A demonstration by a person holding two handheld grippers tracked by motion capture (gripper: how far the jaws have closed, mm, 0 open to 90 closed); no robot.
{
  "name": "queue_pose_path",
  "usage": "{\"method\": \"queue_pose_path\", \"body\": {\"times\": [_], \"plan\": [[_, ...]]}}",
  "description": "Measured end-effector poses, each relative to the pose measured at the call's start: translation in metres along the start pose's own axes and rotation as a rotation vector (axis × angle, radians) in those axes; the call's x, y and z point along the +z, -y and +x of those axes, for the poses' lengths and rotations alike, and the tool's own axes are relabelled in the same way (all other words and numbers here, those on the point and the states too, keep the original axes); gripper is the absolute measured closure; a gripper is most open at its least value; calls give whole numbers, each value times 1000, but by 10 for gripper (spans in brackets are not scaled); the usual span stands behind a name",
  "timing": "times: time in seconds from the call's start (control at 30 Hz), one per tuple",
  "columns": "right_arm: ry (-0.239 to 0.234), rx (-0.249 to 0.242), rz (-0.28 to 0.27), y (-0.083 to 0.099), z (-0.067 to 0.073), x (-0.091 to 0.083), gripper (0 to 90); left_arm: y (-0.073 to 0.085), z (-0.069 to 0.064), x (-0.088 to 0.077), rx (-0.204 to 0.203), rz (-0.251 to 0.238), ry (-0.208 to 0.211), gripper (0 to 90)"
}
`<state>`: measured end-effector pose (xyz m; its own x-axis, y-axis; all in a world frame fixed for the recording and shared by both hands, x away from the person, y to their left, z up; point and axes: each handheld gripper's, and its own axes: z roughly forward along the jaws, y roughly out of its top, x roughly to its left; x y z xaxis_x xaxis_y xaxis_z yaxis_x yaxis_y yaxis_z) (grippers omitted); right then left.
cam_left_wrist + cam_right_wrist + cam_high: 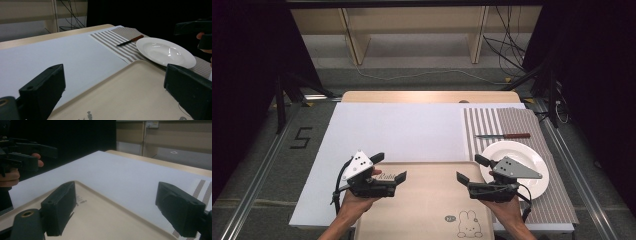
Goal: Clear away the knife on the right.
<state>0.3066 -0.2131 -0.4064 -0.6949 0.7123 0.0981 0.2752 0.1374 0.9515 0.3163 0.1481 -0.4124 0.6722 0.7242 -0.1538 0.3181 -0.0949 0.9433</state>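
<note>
Hovering low in the frame over a beige tray [427, 200]: left gripper [390, 169] and right gripper [472, 170], both jaws spread, empty. White plate [524, 155] right of tray on striped mat [512, 122]; knife [503, 135] above plate.

On the bench [432, 96] lies a large sheet [397, 131], with a striped placemat [512, 120] along its right side. A tray [427, 210] sits at the near edge of the bench, on the sheet, its right rim just beside a plate [524, 157] that rests on the placemat. Behind the plate, farther from the person, a knife [503, 135] lies crosswise on the placemat. The left gripper [391, 167] hangs over the tray's left part, the right gripper [472, 169] over its right part, next to the plate.
</note>
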Motion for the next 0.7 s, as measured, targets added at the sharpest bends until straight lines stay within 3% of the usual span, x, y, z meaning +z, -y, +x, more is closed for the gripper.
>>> {"method": "queue_pose_path", "body": {"times": [0.43,0.7], "plan": [[15,-9,-1,-1,-1,-1,179,0,0,0,-2,0,-1,35],[64,-5,-25,-7,-11,-7,186,0,1,0,-6,-1,-3,35]]}}
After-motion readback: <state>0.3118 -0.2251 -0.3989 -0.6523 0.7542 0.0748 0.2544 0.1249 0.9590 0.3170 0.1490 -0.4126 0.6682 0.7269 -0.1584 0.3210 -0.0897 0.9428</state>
